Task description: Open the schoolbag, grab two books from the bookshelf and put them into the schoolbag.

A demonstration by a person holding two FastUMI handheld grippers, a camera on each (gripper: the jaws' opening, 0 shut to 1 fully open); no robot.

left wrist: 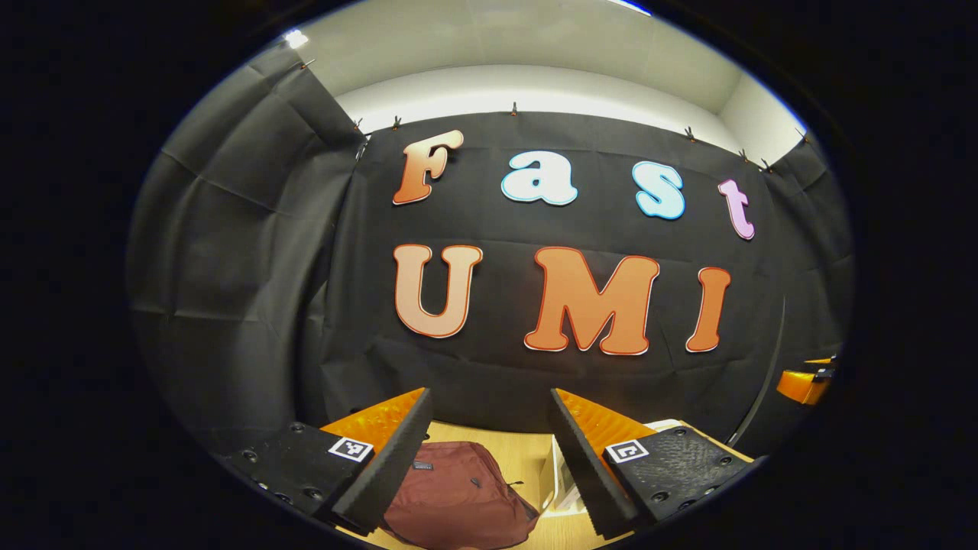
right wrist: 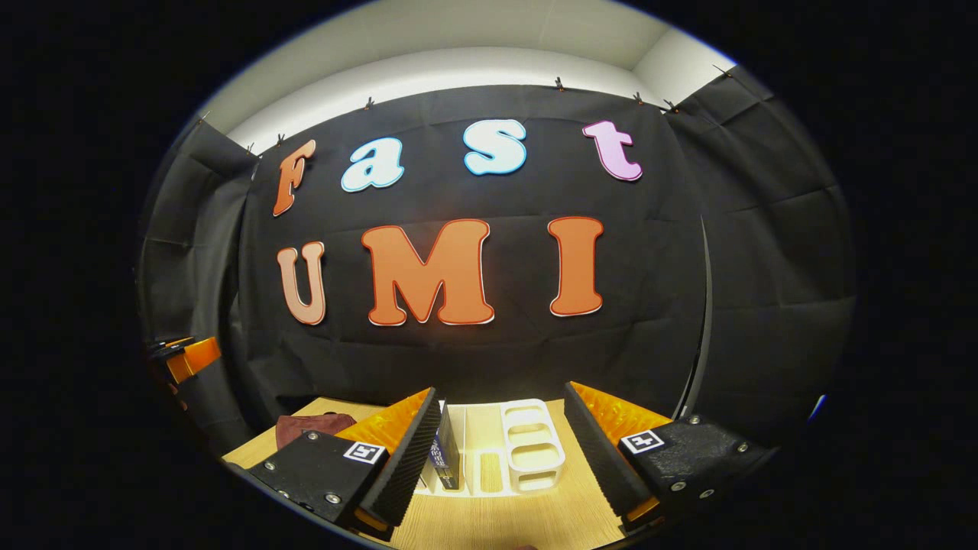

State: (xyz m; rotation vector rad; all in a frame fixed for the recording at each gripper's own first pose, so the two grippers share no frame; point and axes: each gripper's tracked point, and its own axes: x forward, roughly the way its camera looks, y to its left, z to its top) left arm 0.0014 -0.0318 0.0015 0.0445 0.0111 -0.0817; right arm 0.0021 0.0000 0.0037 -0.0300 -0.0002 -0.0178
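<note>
A: Maroon schoolbag (left wrist: 457,496) flat on wooden table (right wrist: 489,527), between left gripper (left wrist: 489,458)'s wide-spread fingers.

B: Right gripper (right wrist: 500,458) spread wide too, above white bookshelf (right wrist: 531,451); dark book (right wrist: 445,458) upright inside.

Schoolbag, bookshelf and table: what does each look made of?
The schoolbag looks like soft matte maroon fabric: it sags and creases, with a zipper pull showing. The bookshelf looks like smooth white moulded plastic, judging by its rounded slotted dividers. The table shows a light wood grain, though it could be laminate.
</note>
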